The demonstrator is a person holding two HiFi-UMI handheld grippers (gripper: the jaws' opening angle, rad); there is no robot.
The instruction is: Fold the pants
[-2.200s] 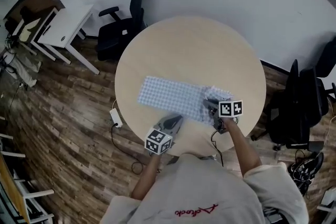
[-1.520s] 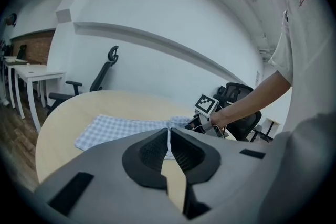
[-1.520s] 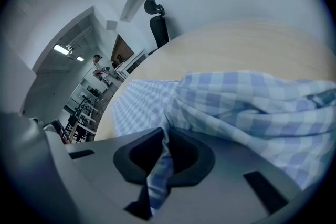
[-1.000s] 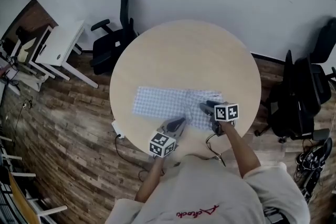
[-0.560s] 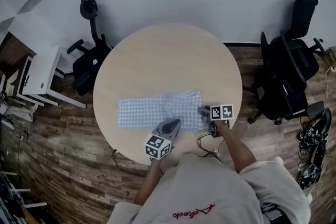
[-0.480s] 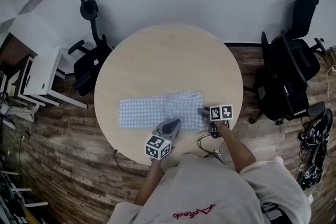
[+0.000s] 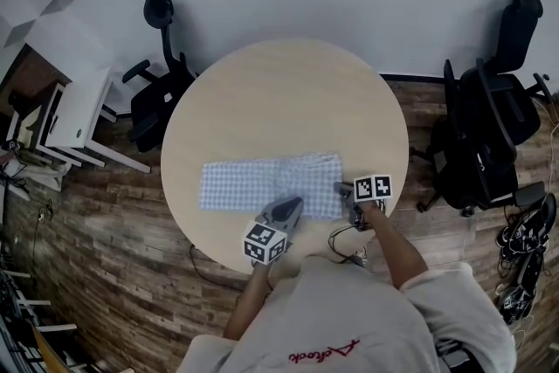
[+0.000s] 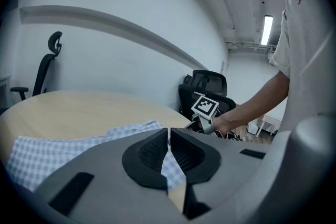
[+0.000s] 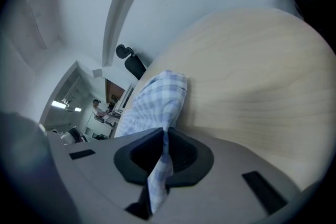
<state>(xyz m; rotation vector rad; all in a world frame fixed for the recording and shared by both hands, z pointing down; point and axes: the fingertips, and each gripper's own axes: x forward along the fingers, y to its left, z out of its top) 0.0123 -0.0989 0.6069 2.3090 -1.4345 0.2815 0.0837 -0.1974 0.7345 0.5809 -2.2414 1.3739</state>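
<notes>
We see the pants (image 7: 262, 183) spread flat on the round bench (image 7: 288, 83). They are a blue-and-white checked strip that runs left to right across the half of the bench nearest us, with the long near edge close to the bench's near rim. The far half of the bench is bare wood.

Our left tongs (image 7: 286, 207) sit at the near edge of the pants, about midway along the strip. Their jaws are drawn together to a thin slit on the cloth, and checked fabric shows in the gap just behind the pads.

Our right tongs (image 7: 343, 189) are at the right end of the pants, close to the near right rim of the bench. Their jaws have just been closing and are now pinched on that end. In the right gripper view a strip of checked cloth runs down between the two pads, and the fabric ahead of them rises off the bench in a soft hump.

The two tongs are near each other along the same near edge but apart.

A black office chair (image 7: 162, 92) stands beyond the left rim of the bench, and more black chairs (image 7: 489, 122) stand off the right rim on the wooden floor (image 7: 113, 231).
</notes>
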